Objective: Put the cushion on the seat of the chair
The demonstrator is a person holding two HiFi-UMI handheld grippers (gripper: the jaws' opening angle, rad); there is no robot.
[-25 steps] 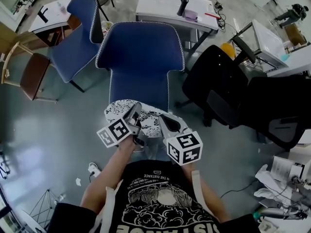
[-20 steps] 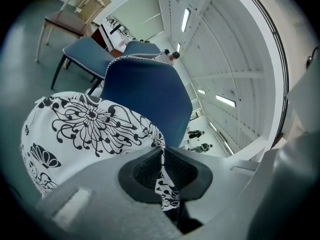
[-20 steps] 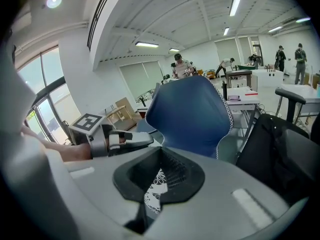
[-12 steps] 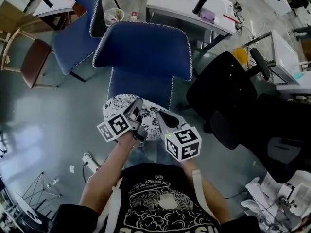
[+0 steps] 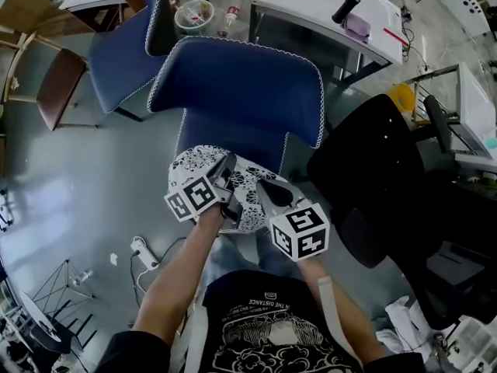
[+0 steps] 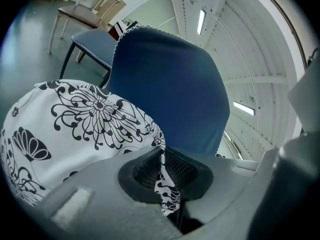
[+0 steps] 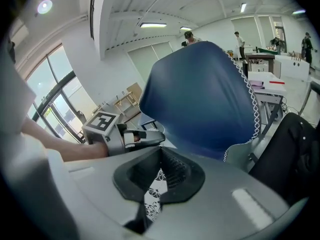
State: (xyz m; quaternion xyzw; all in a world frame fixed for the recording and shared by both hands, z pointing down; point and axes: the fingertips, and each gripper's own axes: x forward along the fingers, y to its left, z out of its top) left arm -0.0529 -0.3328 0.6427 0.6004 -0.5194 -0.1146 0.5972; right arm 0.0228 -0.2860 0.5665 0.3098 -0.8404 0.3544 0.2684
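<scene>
A white cushion with black flower print [image 5: 242, 183] hangs in front of me, held by its near edge. My left gripper [image 5: 230, 201] is shut on the cushion [image 6: 85, 129] fabric, which runs between its jaws. My right gripper [image 5: 264, 196] is also shut on the cushion [image 7: 156, 190] edge. The blue chair [image 5: 237, 92] with white stitched trim stands just beyond, its backrest [image 6: 175, 94] facing me; the backrest [image 7: 200, 99] also fills the right gripper view. The cushion hides most of the chair's seat in the head view.
A second blue chair [image 5: 124, 49] and a wooden chair [image 5: 54, 84] stand at the left. Black office chairs [image 5: 373, 169] crowd the right. A white desk [image 5: 326, 14] lies behind the blue chair. A power strip [image 5: 141, 249] lies on the grey floor.
Both grippers have carried the cushion slightly forward toward the blue chair, and my view has shifted so the chair sits closer and further right.
</scene>
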